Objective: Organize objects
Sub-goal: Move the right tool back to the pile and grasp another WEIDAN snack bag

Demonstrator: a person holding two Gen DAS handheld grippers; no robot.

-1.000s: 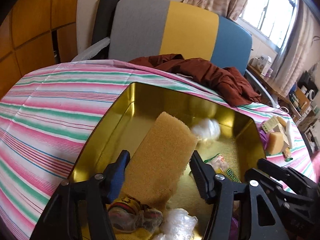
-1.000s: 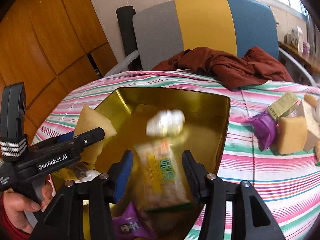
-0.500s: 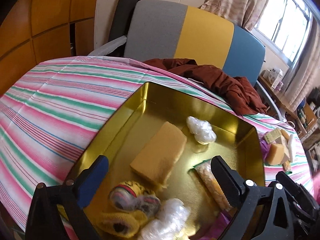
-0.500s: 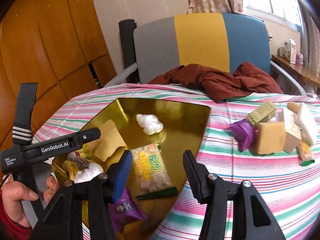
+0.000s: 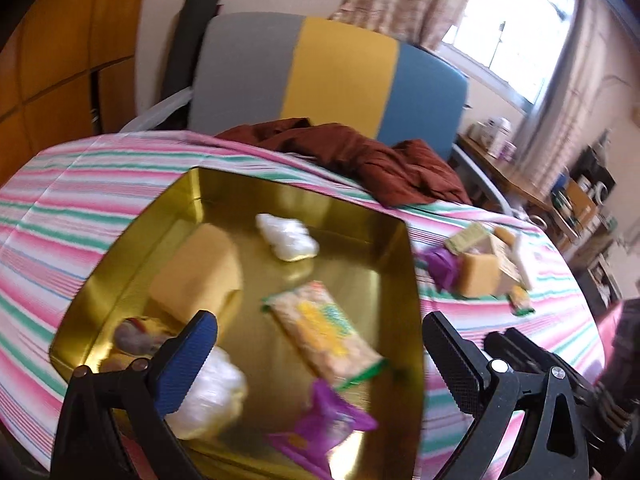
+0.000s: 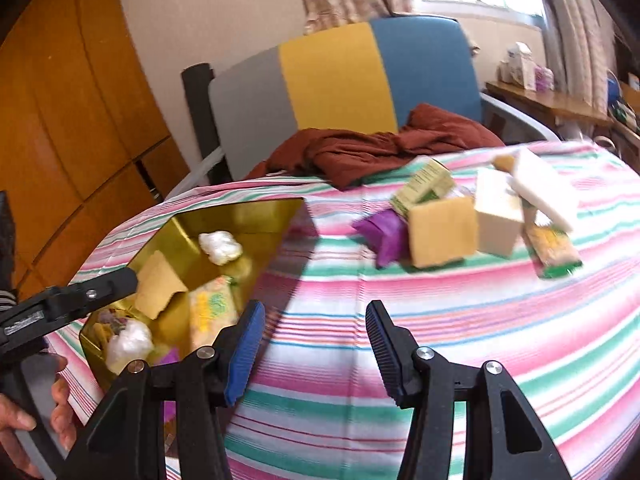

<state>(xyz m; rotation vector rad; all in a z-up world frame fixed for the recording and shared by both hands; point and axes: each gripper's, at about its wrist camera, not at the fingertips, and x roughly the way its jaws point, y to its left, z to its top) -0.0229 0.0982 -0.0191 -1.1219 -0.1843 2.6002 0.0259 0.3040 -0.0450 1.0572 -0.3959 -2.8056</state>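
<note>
Tongs first: left gripper [image 5: 320, 356] spread as wide as it goes, nothing between its pads, hanging over the near end of the gold tin [image 5: 404, 240]. Its jaws opened wide within the last second but have since stopped widening. Right gripper [image 6: 316, 344] partly spread, also empty, over bare striped cloth [image 6: 440, 320], with the tin off to its left.

Inside the tin, ahead of the left tongs: sponge [image 5: 196, 276], snack packet [image 5: 324, 328], purple wrapper [image 5: 328, 420], white plastic wads.

Loose pile lies ahead and to the right of the right tongs, well apart from them: yellow sponge block [image 6: 442, 230], purple packet [image 6: 384, 232], green box [image 6: 424, 186], cream block, white bar, another snack packet [image 6: 554, 250].

Likely step: right tongs reach for the pile. To do it well, take the yellow block first since it is nearest, open wider before arriving, square the pads on its flat sides, squeeze lightly because sponge gives. Keep the left tongs clear of the tin opening.
</note>
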